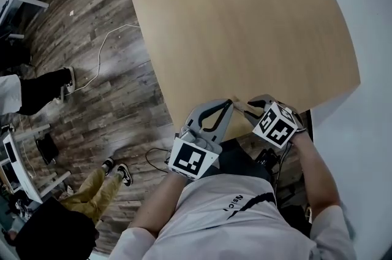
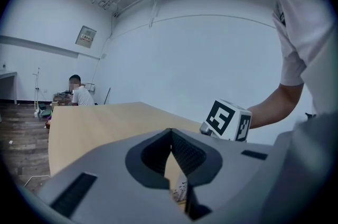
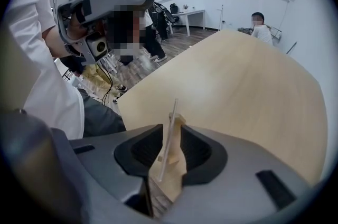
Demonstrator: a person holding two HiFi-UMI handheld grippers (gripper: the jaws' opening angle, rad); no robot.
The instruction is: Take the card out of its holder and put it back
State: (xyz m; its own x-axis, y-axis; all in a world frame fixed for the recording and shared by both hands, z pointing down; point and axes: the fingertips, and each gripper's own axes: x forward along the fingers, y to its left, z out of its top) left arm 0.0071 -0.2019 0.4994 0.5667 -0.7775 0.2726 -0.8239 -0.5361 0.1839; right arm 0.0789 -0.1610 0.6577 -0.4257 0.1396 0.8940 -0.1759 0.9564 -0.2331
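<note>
the card (image 3: 171,128) stands upright and edge-on in its small wooden holder (image 3: 177,165), right at the near edge of the table (image 1: 245,19), close to the person's body. the right gripper (image 3: 170,136) points steeply down over it with its pads spread on either side of the card, neither one pressing on it. that fits a card sitting in its slot and left to stand, with the jaws wide enough to close on it again or lift clear without knocking it. the left gripper (image 1: 229,104) lies low and nearly level, its tip just beside the holder, probably to steady it or stop it sliding off the edge.

the right gripper view gives the only clear look at the card and the gaps beside it. from the head view the card and holder are only a small pale speck between the two tips (too small to say if it is seated). the left gripper view shows its own fingertips pressed together, with nothing plainly gripped at the tip. a bit of printed surface shows low in the gap, and i can't tell whether that is the card's face. it also catches the right gripper's marker cube (image 2: 228,120) just beyond.
</note>
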